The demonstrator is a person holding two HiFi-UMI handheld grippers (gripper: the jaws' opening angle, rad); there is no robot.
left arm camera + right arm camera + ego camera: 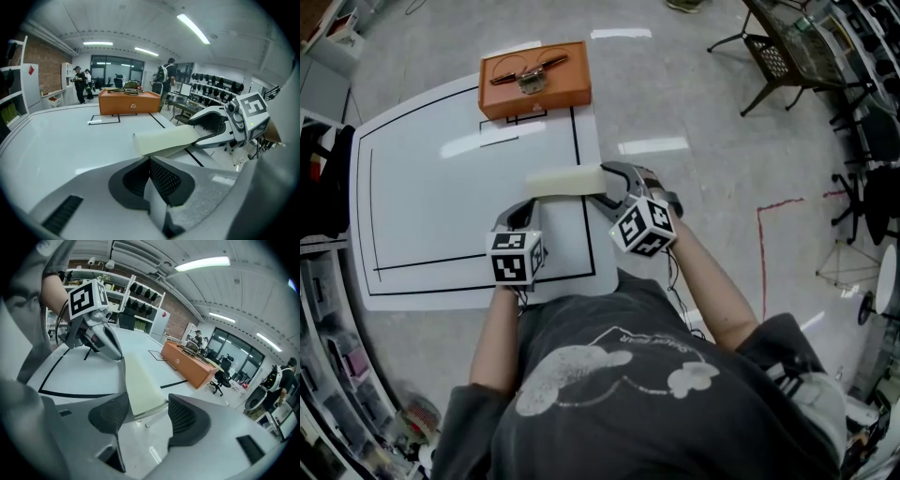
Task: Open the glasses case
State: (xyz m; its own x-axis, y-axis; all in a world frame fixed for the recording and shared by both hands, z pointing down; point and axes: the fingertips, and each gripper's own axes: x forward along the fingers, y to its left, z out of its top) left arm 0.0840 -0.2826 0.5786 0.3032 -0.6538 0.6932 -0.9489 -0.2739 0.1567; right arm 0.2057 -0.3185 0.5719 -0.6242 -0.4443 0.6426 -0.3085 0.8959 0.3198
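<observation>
While the left hand-held gripper [149,160] sits pinched together on the left end of the glasses case [565,182], that end is anchored over the near part of the white surface [431,197]. Case: pale, long, flat-topped, lying crosswise between the two tools. Its seam is not readable in any view.

Right hand-held gripper [149,405] spans the case's right end. Jaws are spread wide, with a pad against each long edge as far as I can judge.

Step in hand, by my reading: parting lid from base. To do it well:
- Hold the left clamp steady as the fixed point.
- Let the right one catch only the lid's lip, not both halves.
- Roll the lid up slowly about the hinge side.

Squeezing the full width would likely hold it closed.

Orange box [534,89] stands far back, well apart.
</observation>
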